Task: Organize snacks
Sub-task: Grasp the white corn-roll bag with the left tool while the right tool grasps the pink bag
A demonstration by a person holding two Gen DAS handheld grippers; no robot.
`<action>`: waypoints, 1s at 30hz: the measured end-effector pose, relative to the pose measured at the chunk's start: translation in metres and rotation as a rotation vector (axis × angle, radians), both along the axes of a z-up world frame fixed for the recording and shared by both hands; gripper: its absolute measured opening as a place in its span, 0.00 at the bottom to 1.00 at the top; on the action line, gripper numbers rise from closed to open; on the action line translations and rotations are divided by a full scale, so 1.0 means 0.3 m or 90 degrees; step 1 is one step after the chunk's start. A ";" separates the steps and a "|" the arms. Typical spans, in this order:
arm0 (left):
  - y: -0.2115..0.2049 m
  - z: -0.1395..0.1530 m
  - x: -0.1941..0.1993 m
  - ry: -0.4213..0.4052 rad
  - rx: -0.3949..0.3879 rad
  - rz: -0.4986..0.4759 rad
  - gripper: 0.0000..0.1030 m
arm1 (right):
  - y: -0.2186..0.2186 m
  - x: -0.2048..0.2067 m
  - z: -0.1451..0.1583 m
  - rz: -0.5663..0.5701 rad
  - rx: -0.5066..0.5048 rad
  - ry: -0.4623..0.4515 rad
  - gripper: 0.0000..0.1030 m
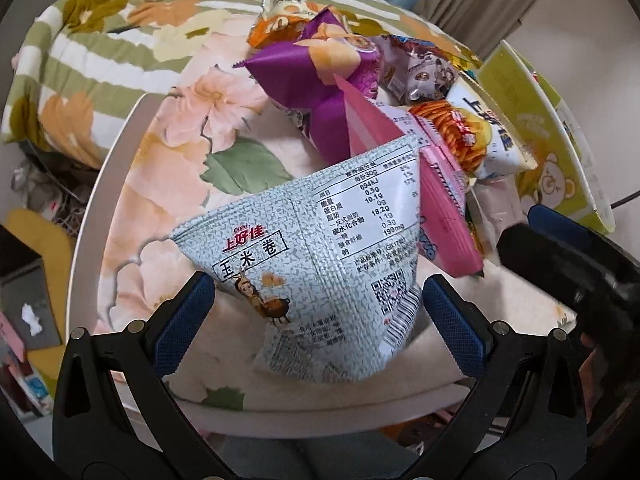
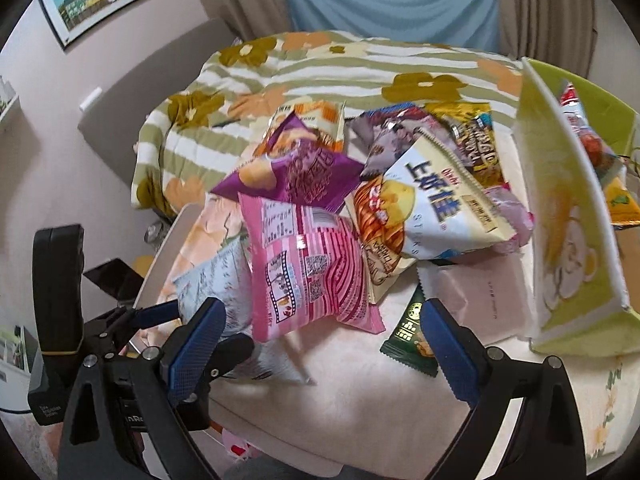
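Most snack bags (image 2: 400, 184) lie piled on the table; the green box (image 2: 560, 240) holds few. Left gripper (image 1: 316, 312) straddles a corn-roll bag (image 1: 320, 264) (jaws wide); right gripper (image 2: 320, 336) spread, empty.

Around one pink snack bag (image 2: 308, 268) at the front of a heap on a round table (image 1: 105, 184): one pale green bag (image 1: 316, 280) just to its left, two purple bags behind it, one white bag (image 2: 436, 200) to its right. One small dark green packet (image 2: 412, 336) lies just in front. One yellow-green box (image 2: 568, 216) stands far right. Two grippers.
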State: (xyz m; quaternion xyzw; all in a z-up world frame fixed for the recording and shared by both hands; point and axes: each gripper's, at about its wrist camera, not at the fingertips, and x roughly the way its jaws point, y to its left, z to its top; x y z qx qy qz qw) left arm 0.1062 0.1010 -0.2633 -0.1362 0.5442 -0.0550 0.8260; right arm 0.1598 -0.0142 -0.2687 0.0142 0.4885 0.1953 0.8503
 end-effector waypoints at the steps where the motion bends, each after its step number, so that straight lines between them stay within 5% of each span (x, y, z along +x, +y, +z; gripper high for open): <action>1: 0.004 -0.004 0.002 -0.001 -0.002 0.002 1.00 | 0.005 0.004 -0.009 0.005 -0.001 0.002 0.94; 3: 0.015 -0.009 0.009 -0.002 0.001 0.011 0.95 | 0.016 0.008 -0.023 0.014 -0.007 0.003 0.94; 5: 0.023 -0.021 0.020 0.008 0.009 0.013 0.70 | 0.027 0.014 -0.032 0.021 -0.013 0.001 0.94; 6: 0.031 -0.032 0.027 0.019 0.012 0.017 0.67 | 0.035 0.017 -0.036 0.026 -0.016 0.000 0.94; 17: 0.161 -0.033 0.026 0.031 0.041 0.063 0.64 | 0.133 0.054 -0.073 0.085 -0.056 -0.014 0.94; 30: 0.208 -0.018 0.016 0.024 0.066 0.069 0.63 | 0.205 0.135 -0.129 0.068 -0.107 0.002 0.94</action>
